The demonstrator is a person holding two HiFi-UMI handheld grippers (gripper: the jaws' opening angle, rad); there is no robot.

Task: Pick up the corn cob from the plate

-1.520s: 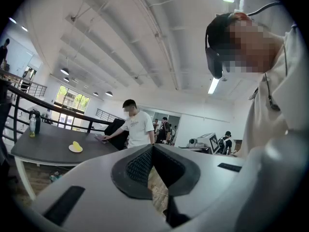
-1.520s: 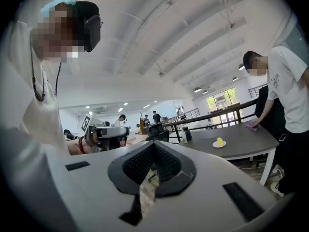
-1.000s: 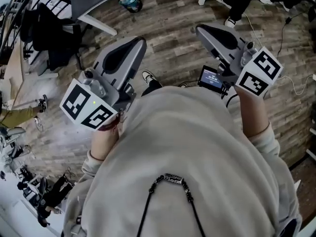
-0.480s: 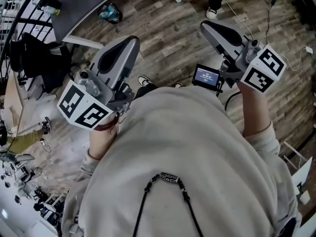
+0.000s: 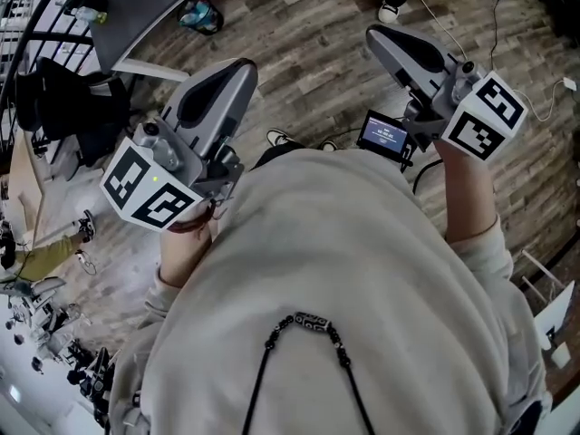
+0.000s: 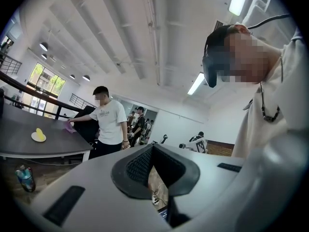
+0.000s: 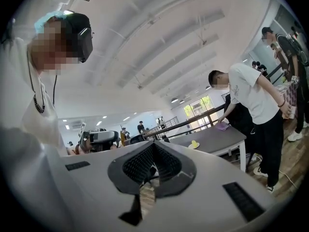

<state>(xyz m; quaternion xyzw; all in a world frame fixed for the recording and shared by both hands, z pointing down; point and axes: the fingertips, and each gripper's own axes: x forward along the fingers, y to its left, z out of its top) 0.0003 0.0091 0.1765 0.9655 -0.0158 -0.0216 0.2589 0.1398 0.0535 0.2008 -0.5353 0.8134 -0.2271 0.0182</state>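
A yellow corn cob (image 6: pixel 38 134) lies on a white plate (image 6: pixel 35 139) on a dark table (image 6: pixel 29 146), far off at the left of the left gripper view. In the right gripper view the same corn cob (image 7: pixel 194 143) shows small on the dark table (image 7: pixel 212 140). My left gripper (image 5: pixel 237 69) and right gripper (image 5: pixel 376 34) are held level in front of my chest, well away from the table. Both are shut with nothing between the pads, as the left gripper (image 6: pixel 152 149) and right gripper (image 7: pixel 153 146) show in their own views.
A person in a white T-shirt (image 6: pixel 110 122) stands at the table with a purple cloth (image 7: pixel 222 126). Other people stand further back. A bottle (image 5: pixel 201 14) lies on the wooden floor (image 5: pixel 308 71) beside the table leg (image 5: pixel 149 69). Cables run at the right.
Both grippers have drifted a little upward and sideways in the head view, and the floor scene has shifted as the head turned. The jaws of both have stayed shut.
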